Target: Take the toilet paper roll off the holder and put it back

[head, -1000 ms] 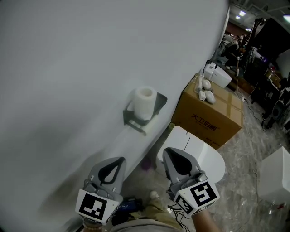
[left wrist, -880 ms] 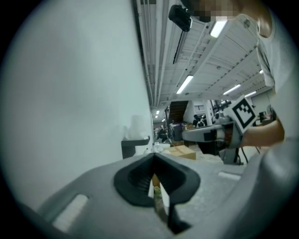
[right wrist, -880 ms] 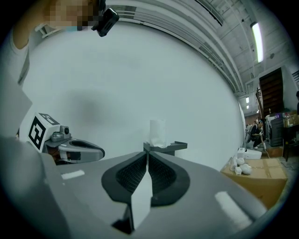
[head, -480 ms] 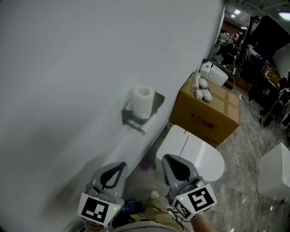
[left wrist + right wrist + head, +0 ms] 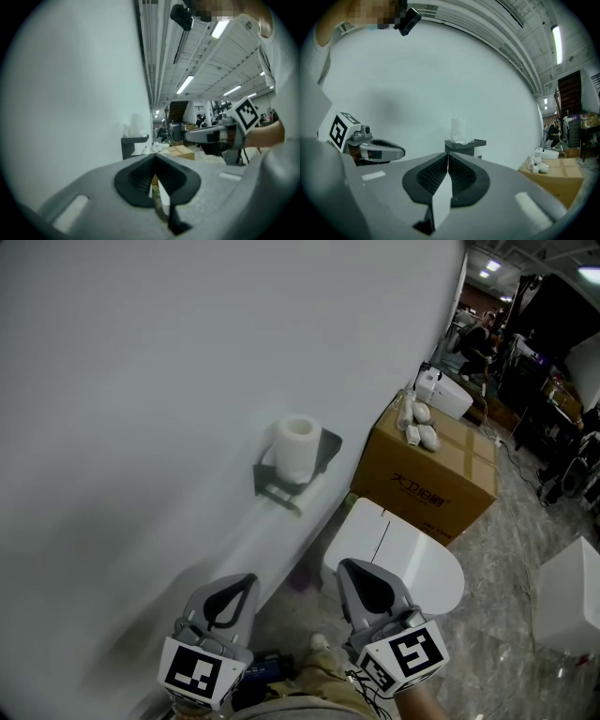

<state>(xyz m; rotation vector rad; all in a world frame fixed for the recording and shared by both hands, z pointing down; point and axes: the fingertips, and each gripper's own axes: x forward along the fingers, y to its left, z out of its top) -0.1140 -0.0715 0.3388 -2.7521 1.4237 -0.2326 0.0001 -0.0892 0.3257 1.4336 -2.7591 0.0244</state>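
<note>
A white toilet paper roll (image 5: 297,448) stands upright on a dark grey wall-mounted holder (image 5: 291,482), well beyond both grippers. It shows again in the left gripper view as the roll (image 5: 136,126) on the holder (image 5: 134,146), and in the right gripper view as the roll (image 5: 459,130) on the holder (image 5: 465,146). My left gripper (image 5: 236,580) is low in the head view, shut and empty. Beside it, my right gripper (image 5: 353,565) is also shut with nothing held. Both point toward the wall and the holder.
A white toilet (image 5: 397,555) sits on the floor below and right of the holder. A brown cardboard box (image 5: 428,474) with small white items on top stands behind it against the wall. A white box (image 5: 569,598) is at the right edge.
The view shifted slightly between the earliest frame and now; the grippers sit a little lower in the head view. The roll stays on the holder.
</note>
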